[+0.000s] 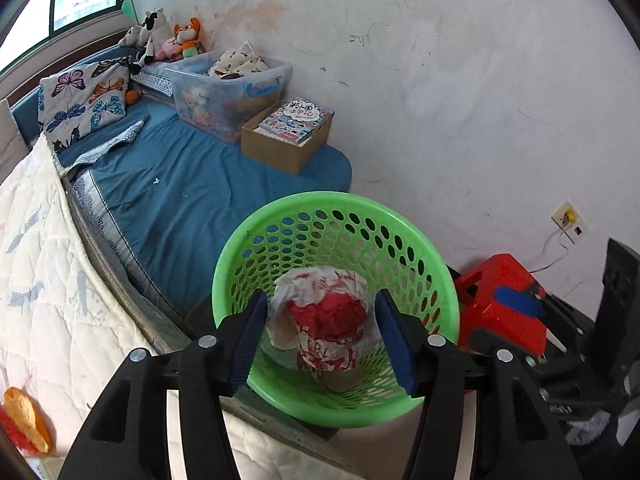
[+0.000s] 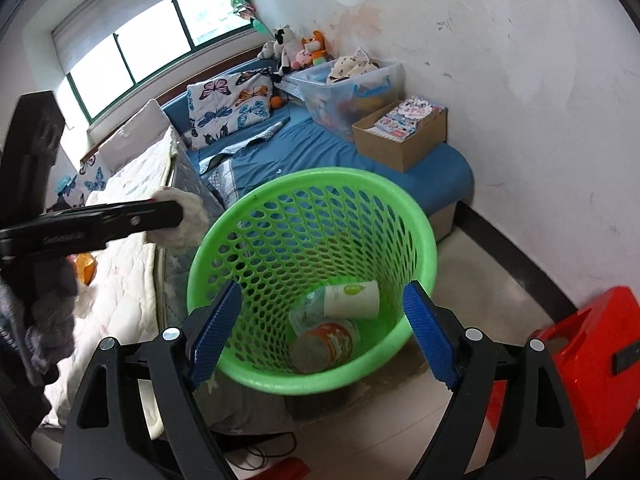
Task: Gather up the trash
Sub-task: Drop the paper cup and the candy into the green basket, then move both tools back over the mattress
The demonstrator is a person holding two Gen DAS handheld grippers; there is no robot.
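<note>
Left wrist view: the left hand-held gripper (image 1: 322, 340) sits right over the green basket (image 1: 240, 264), jaws partly apart with a crumpled red-and-white wrapper (image 1: 324, 320) between them. The pads don't look like they're pressing it; can't tell if it's dropping or already lying in the basket.

Right wrist view: the right hand-held gripper (image 2: 320, 336) is wide open and empty, just in front of the same basket (image 2: 420, 240), where a paper cup (image 2: 352, 300) and a round lid (image 2: 324, 344) lie inside. The wrapper isn't visible here.

Risk, I'd guess: the wrapper snags on a pad and falls beside the basket, or a gripper knocks the rim and tips it.
</note>
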